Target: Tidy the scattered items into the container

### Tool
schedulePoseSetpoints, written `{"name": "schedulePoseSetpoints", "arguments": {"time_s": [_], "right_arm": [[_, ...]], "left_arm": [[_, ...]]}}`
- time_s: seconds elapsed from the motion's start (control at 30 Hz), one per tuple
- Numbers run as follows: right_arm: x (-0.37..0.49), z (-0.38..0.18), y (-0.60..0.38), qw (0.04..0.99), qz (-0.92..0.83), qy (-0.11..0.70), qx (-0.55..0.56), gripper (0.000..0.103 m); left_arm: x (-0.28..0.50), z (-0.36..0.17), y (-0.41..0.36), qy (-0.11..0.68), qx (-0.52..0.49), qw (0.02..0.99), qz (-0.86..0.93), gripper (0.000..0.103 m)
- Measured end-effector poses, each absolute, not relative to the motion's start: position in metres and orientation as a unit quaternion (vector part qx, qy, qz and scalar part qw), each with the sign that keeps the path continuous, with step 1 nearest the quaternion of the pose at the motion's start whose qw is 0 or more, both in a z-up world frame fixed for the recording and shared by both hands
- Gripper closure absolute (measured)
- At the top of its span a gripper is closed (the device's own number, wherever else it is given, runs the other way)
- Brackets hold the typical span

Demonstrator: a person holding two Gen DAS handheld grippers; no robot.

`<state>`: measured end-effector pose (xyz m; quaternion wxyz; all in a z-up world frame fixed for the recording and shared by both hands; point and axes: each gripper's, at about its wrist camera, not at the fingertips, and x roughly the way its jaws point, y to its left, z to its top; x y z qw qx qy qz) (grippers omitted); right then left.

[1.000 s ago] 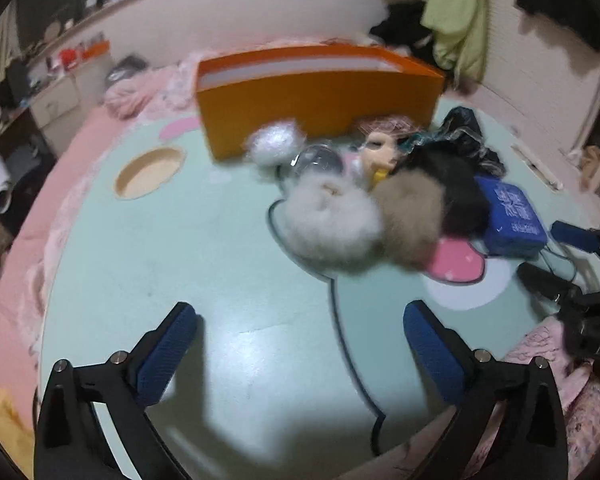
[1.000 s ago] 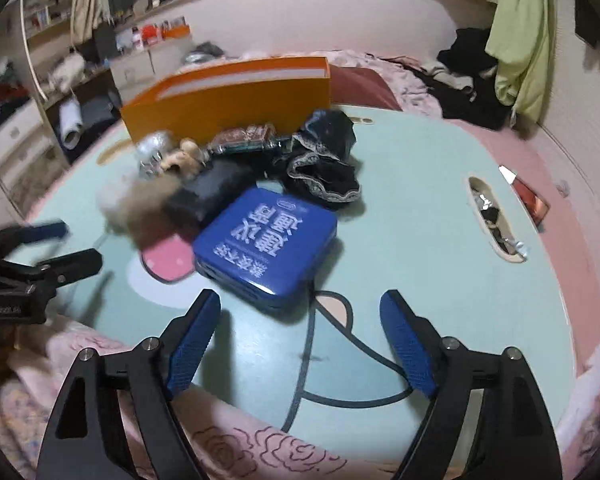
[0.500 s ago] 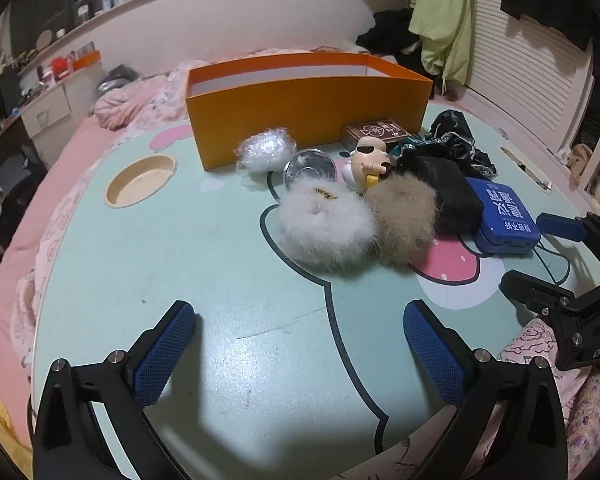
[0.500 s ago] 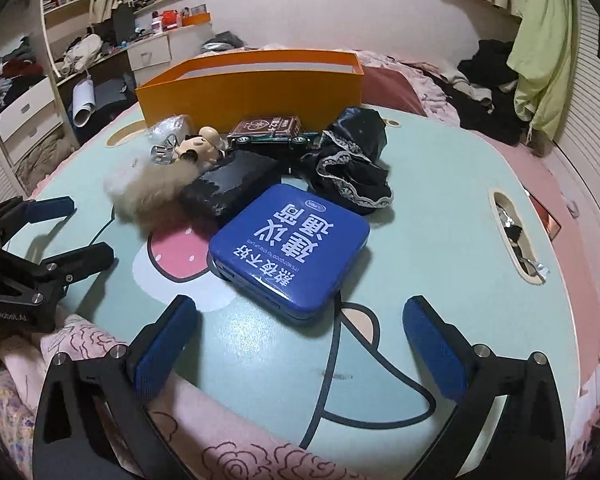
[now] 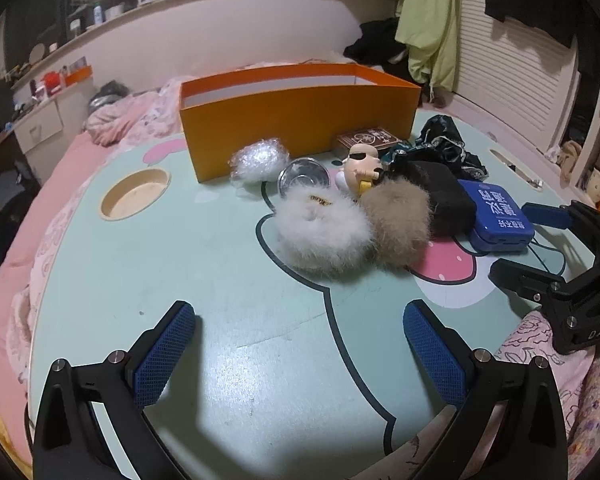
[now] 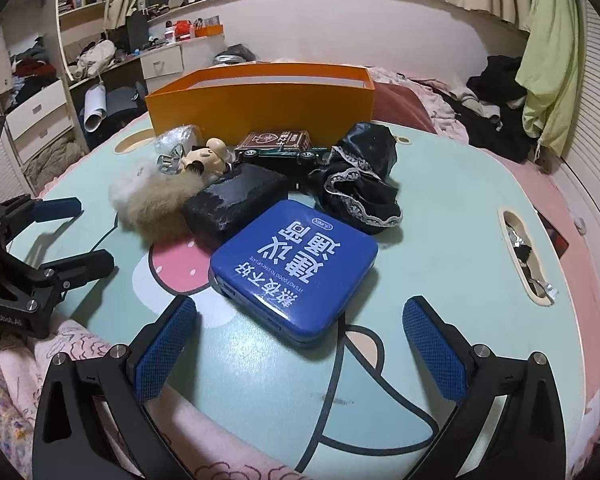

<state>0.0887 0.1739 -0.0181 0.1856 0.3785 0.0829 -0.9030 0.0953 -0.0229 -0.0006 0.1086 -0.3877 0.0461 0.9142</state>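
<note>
Both the left gripper (image 5: 298, 326) and right gripper (image 6: 300, 326) spread wide, empty, near side of orange box (image 5: 300, 120); blue tin (image 6: 296, 268) before it.

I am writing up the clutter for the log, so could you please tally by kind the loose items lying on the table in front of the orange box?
Fur pompoms: 2 (white, tan)
Tins: 1 (blue tin)
Black pouches: 1
Lace-trimmed black cloths: 1
Figurines: 1
Card decks: 1
Toy cars: 1
Round clear cases: 1
Plastic wrap wads: 1
Total: 10
</note>
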Motion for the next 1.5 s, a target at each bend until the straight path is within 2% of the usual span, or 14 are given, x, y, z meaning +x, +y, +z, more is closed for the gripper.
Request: {"name": "schedulePoseSetpoints", "arguments": {"time_s": [0.83,1.0,1.1,1.17,1.23,1.27,1.47,1.5], "right_arm": [[0.087,-0.016,0.181,0.203,-0.909,0.085,0.354,0.000],[0.082,-0.006,0.179,0.193,-0.915,0.103,0.340,0.000],[0.067,-0.005,0.181,0.191,-0.907,0.086,0.365,0.000],[0.057,-0.005,0.187,0.196,-0.901,0.059,0.383,0.000],[0.051,-0.006,0.190,0.197,-0.898,0.045,0.391,0.000],[0.049,-0.006,0.190,0.197,-0.896,0.042,0.395,0.000],[0.042,-0.011,0.183,0.202,-0.888,0.054,0.411,0.001],[0.043,-0.011,0.182,0.202,-0.888,0.059,0.409,0.008]], "left_arm": [[0.093,0.007,-0.019,0.051,-0.383,0.108,0.916,0.000],[0.077,0.022,-0.024,0.018,-0.386,0.118,0.915,0.000],[0.065,0.028,-0.027,-0.008,-0.386,0.121,0.915,0.000],[0.058,0.028,-0.027,-0.011,-0.390,0.116,0.913,0.002],[0.053,0.025,-0.027,-0.013,-0.400,0.115,0.909,0.015],[0.050,0.023,-0.027,-0.015,-0.405,0.116,0.907,0.016],[0.044,0.015,-0.024,-0.021,-0.420,0.121,0.899,0.017],[0.043,0.015,-0.024,-0.021,-0.420,0.121,0.899,0.018]]}}
